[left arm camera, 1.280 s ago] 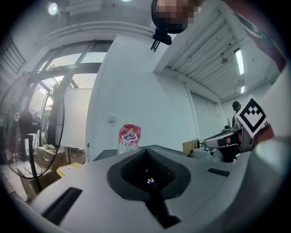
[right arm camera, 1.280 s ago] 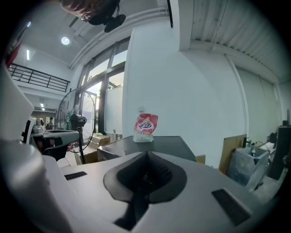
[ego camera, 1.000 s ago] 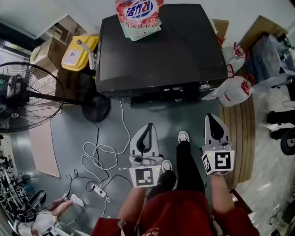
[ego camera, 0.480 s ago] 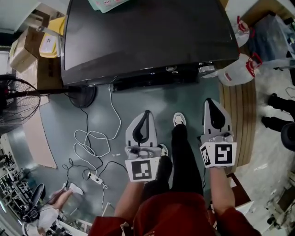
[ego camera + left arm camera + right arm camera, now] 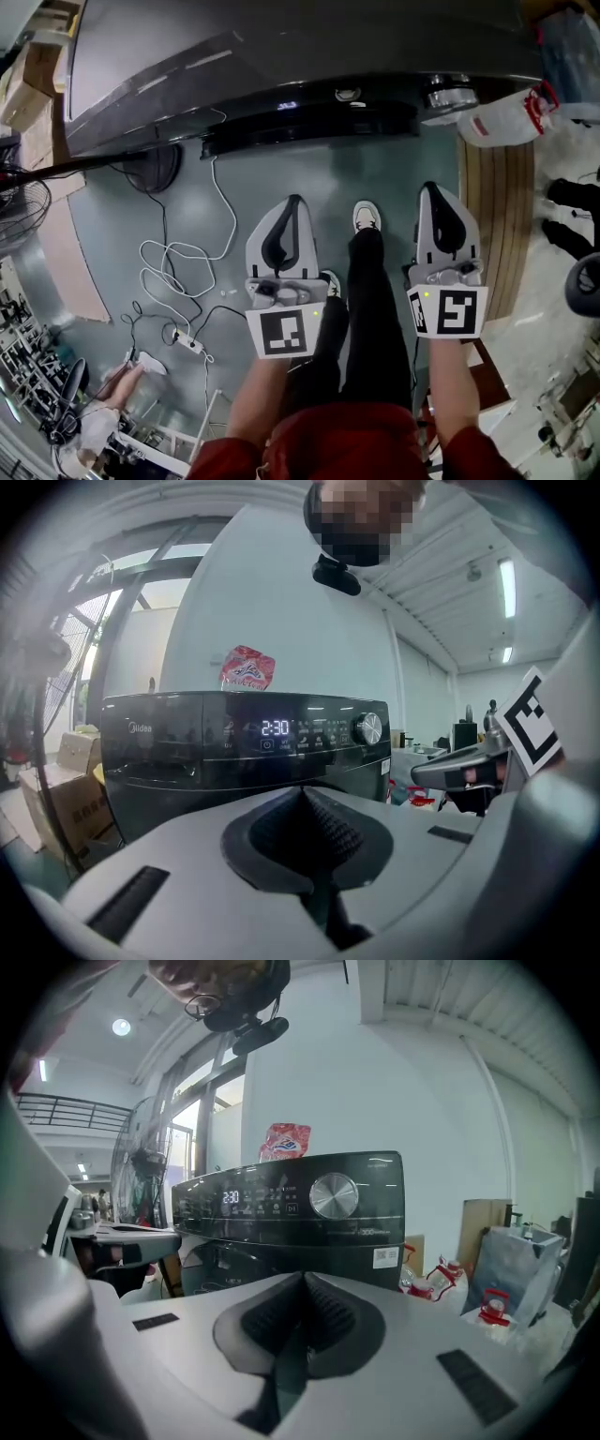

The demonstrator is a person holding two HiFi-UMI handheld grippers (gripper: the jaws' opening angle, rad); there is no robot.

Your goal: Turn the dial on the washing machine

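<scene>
From my head, the washing machine [image 5: 281, 56] fills more of the top of the view than a second ago. The bag that stood on its lid has slid out of sight, and the fan [image 5: 19, 206] is cut down to a sliver at the far left. My left tongs [image 5: 293, 206] and right tongs [image 5: 431, 192] sit low and side by side as before, both pinched together on nothing. The dial [image 5: 451, 97] lies ahead of the right tongs, a little to their right and well apart. A white cable [image 5: 178, 262] loops on the floor [image 5: 394, 178] to the left of the left tongs.

Along my left tongs [image 5: 305, 803], the jaws meet with nothing between them. Beyond their tips the dark front panel reads "Midea" at its left, and the display [image 5: 275, 727] shows "2:30". The dial [image 5: 369, 727] is up and to the right of the tips. A red bag [image 5: 247, 667] stands on top, its print too small to read.

Along my right tongs [image 5: 302, 1288], the jaws are likewise pressed together and empty. The dial [image 5: 334, 1195] is straight ahead, just above the tips and apart from them, with "2:30" [image 5: 231, 1198] to its left. A white label [image 5: 385, 1257] with a square code sits lower right, its text unreadable.
</scene>
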